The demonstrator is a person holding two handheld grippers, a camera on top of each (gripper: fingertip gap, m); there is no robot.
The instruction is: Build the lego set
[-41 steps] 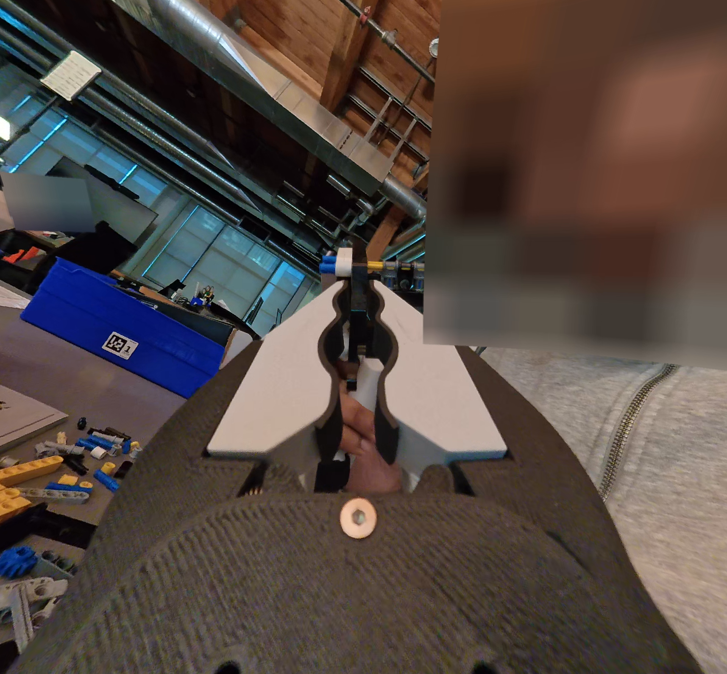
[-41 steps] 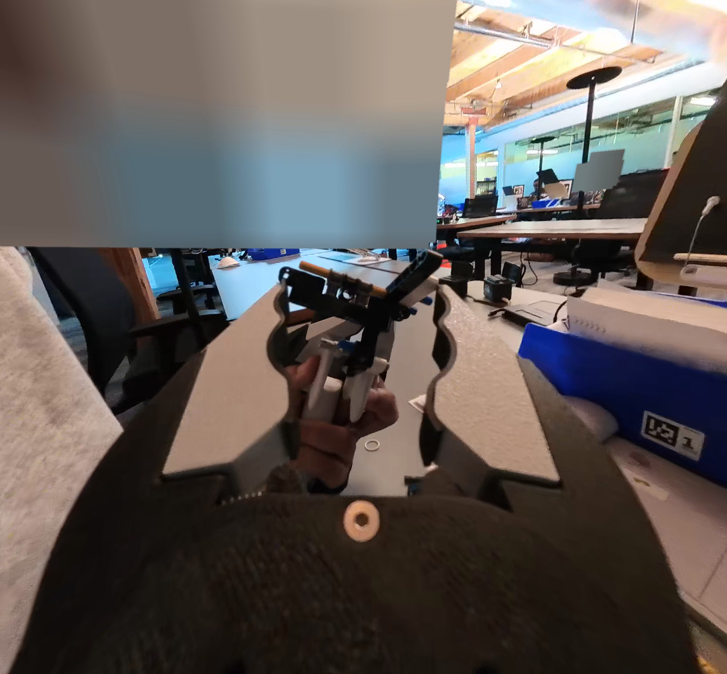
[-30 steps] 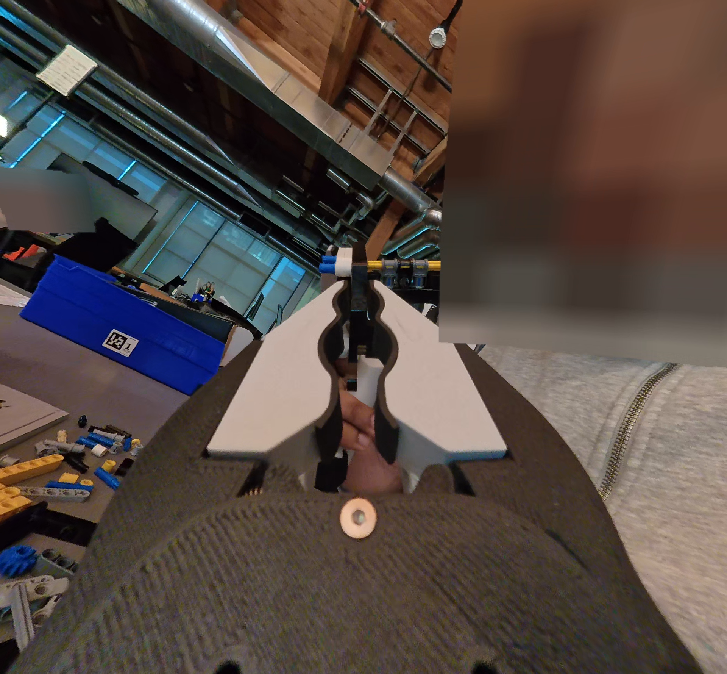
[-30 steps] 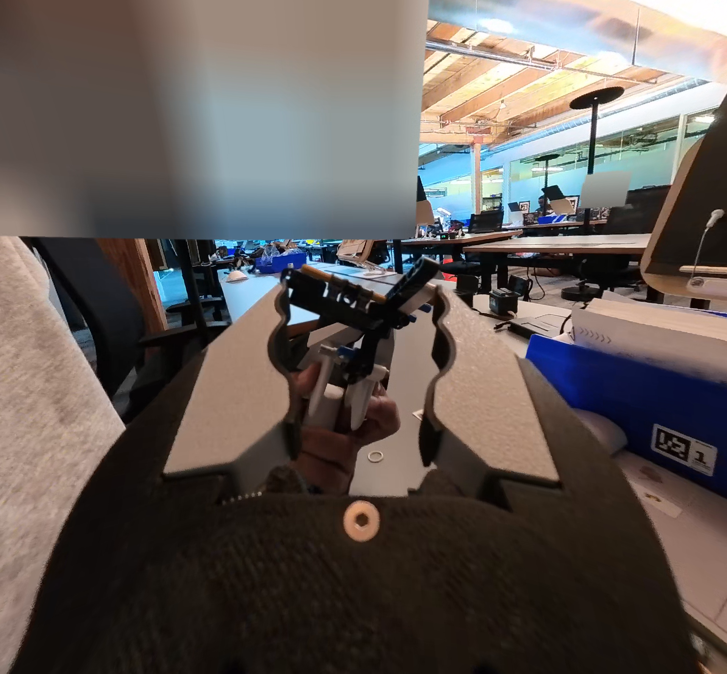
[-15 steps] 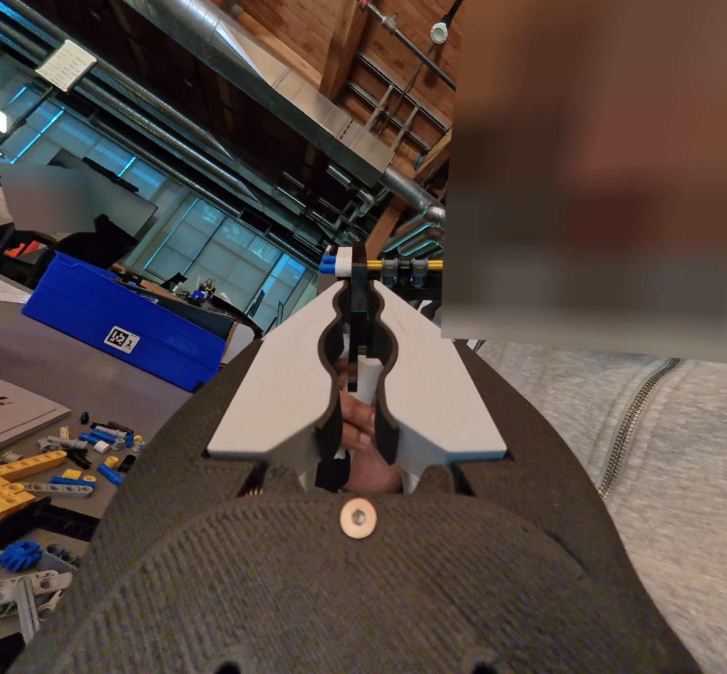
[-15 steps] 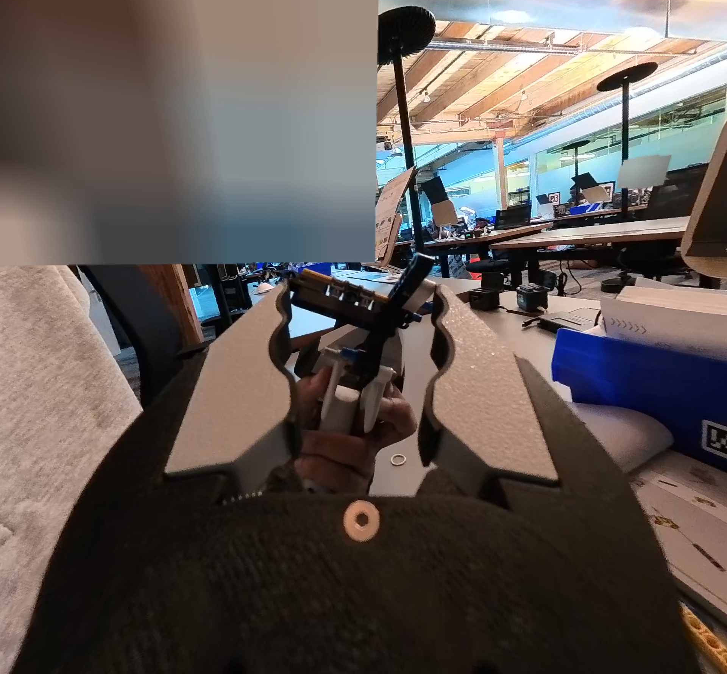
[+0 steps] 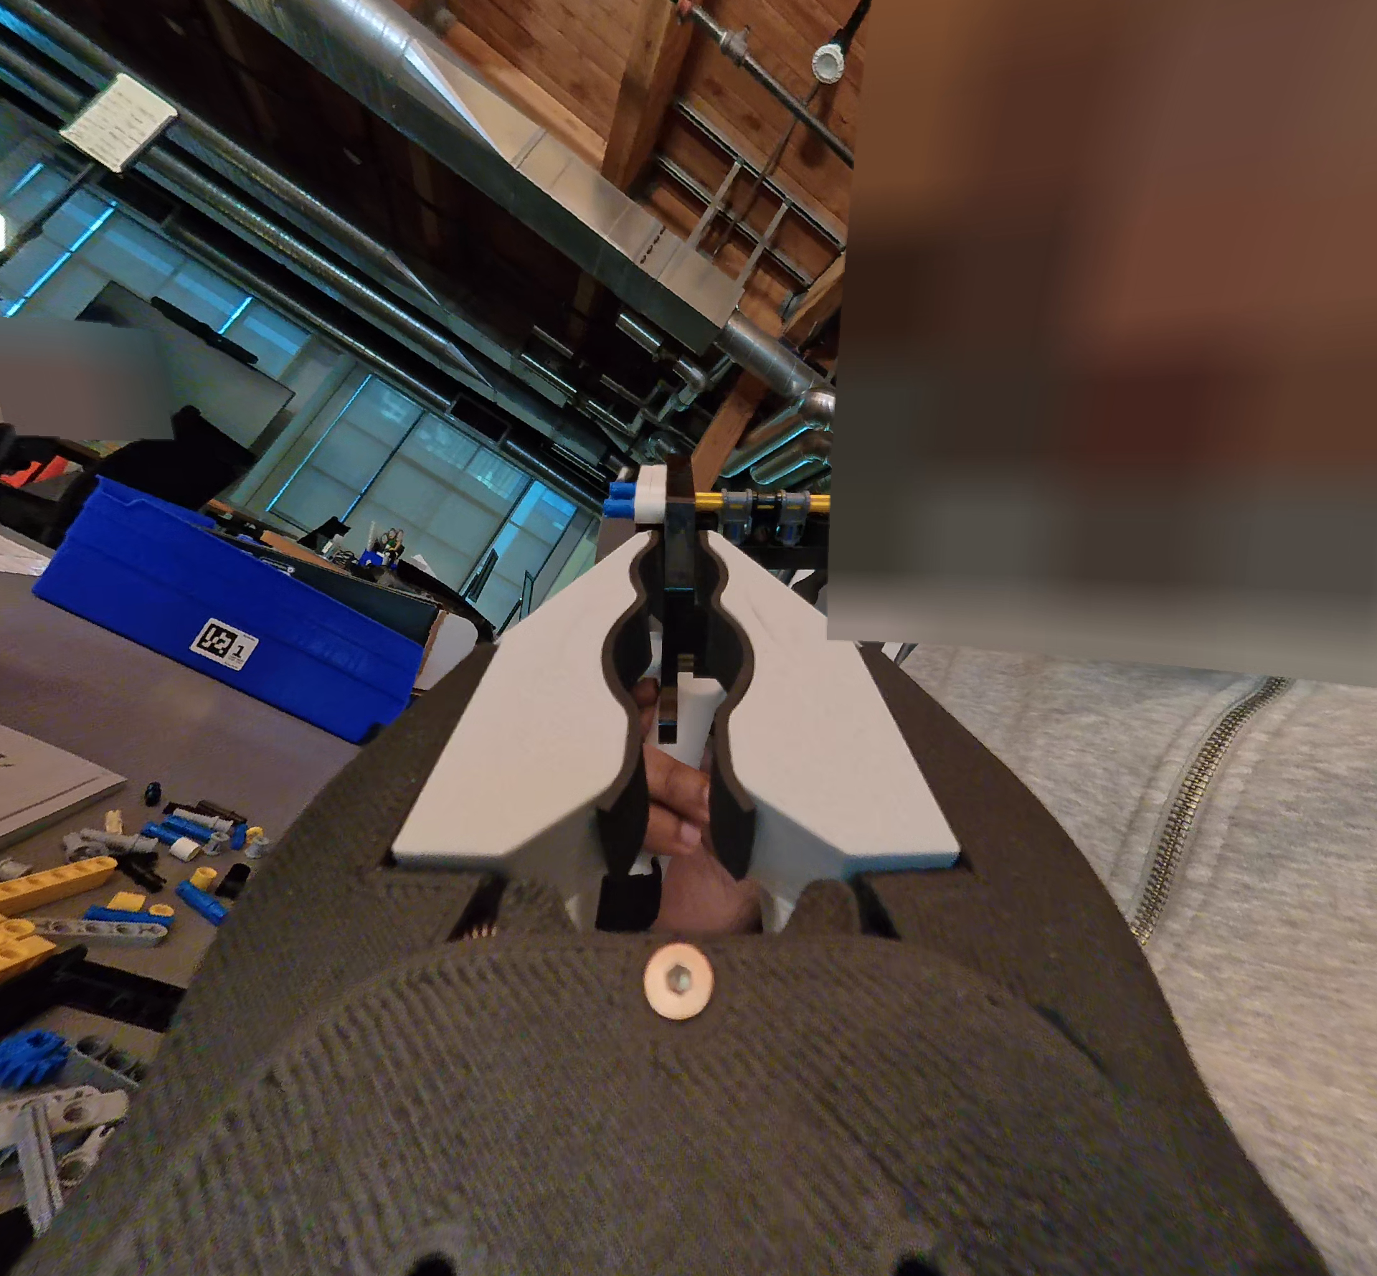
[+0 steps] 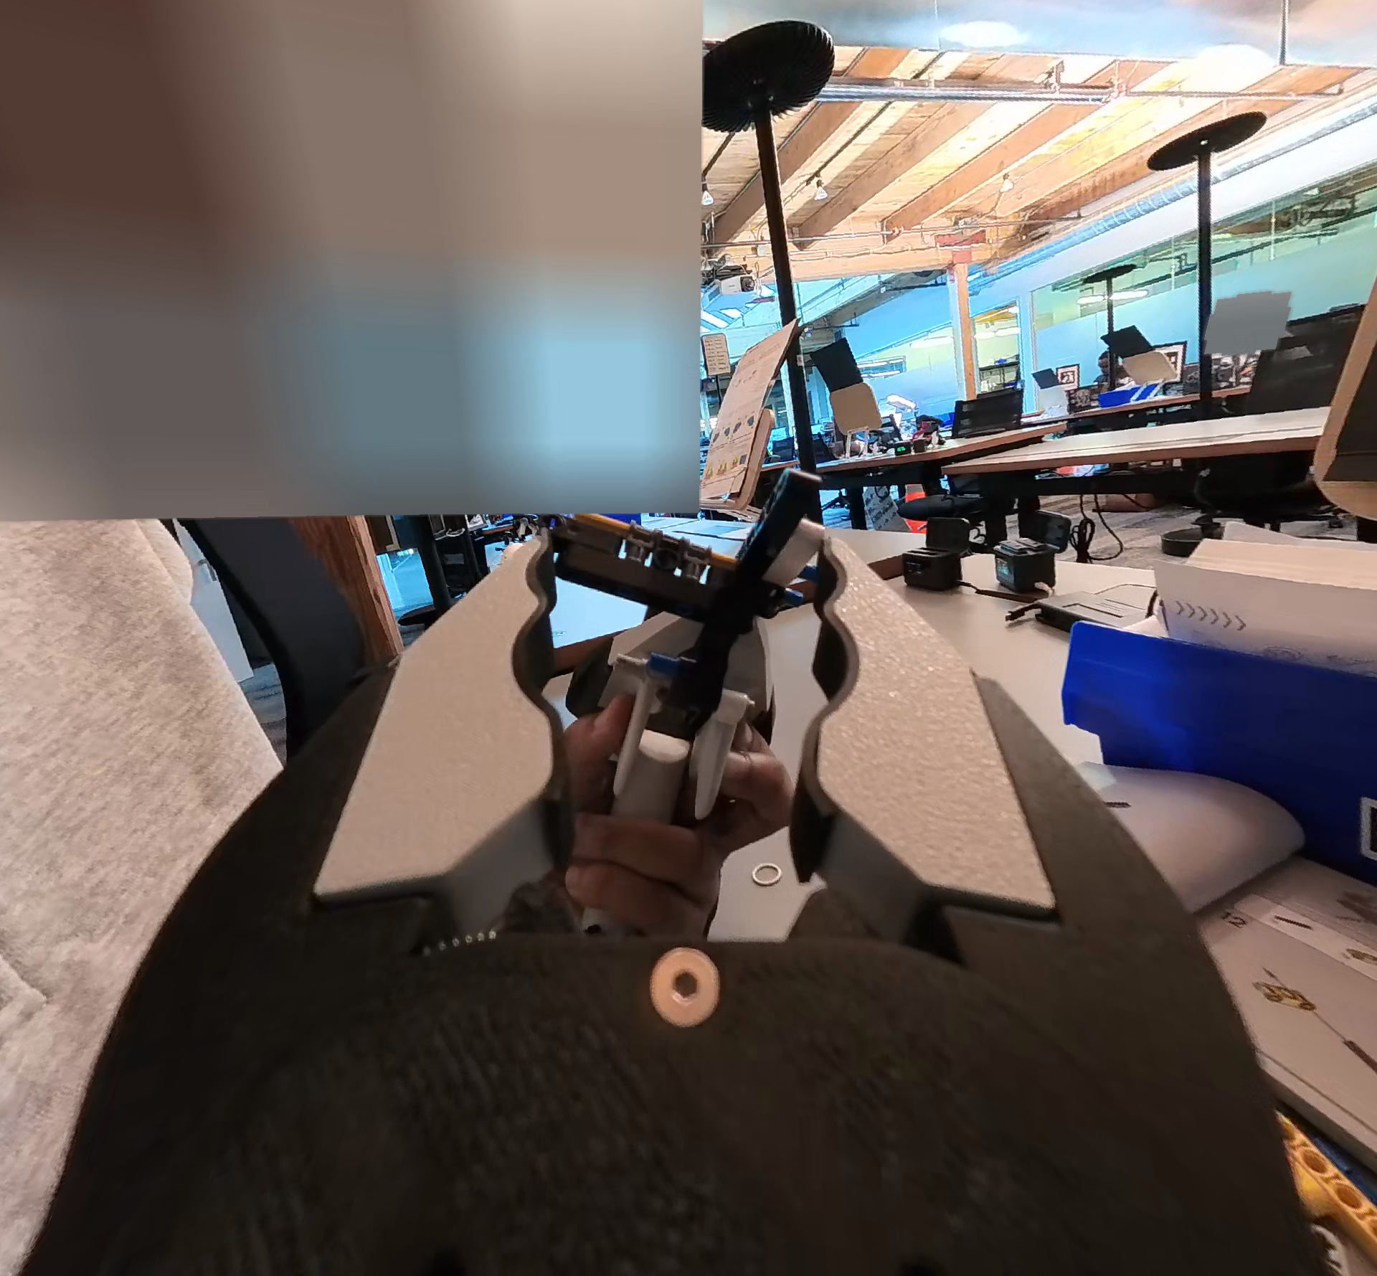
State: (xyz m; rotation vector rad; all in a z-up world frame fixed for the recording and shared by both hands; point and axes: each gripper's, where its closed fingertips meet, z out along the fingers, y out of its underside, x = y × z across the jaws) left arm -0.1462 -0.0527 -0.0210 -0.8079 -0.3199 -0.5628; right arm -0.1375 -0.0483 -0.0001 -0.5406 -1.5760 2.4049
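Observation:
My left gripper point(image 7: 676, 540) is shut on the black beam point(image 7: 678, 569) of a small lego assembly held up in the air. Blue pins and a white piece point(image 7: 641, 501) stick out to the left of the beam. A yellow axle with grey connectors point(image 7: 760, 502) runs to the right. My right gripper point(image 8: 682, 562) is open wide, with the same assembly point(image 8: 715, 592) between its fingers. Its left fingertip point(image 8: 538, 562) is near the axle's end; I cannot tell if they touch. A hand point(image 8: 656, 845) grips the white parts point(image 8: 648, 756) below the assembly.
A blue bin point(image 7: 223, 614) stands on the grey table. Several loose lego pieces point(image 7: 112, 868) and a booklet point(image 7: 45, 786) lie at the left. In the right wrist view the blue bin point(image 8: 1222, 704) and instruction pages point(image 8: 1304, 979) are at the right. A person's grey hoodie point(image 7: 1118, 830) is close. Both grippers' tips are close together, under 4 cm apart.
The right gripper has swung left, so the blue bin has slid right in its view; the assembly stays between its open fingers. The left gripper has barely moved and keeps its hold.

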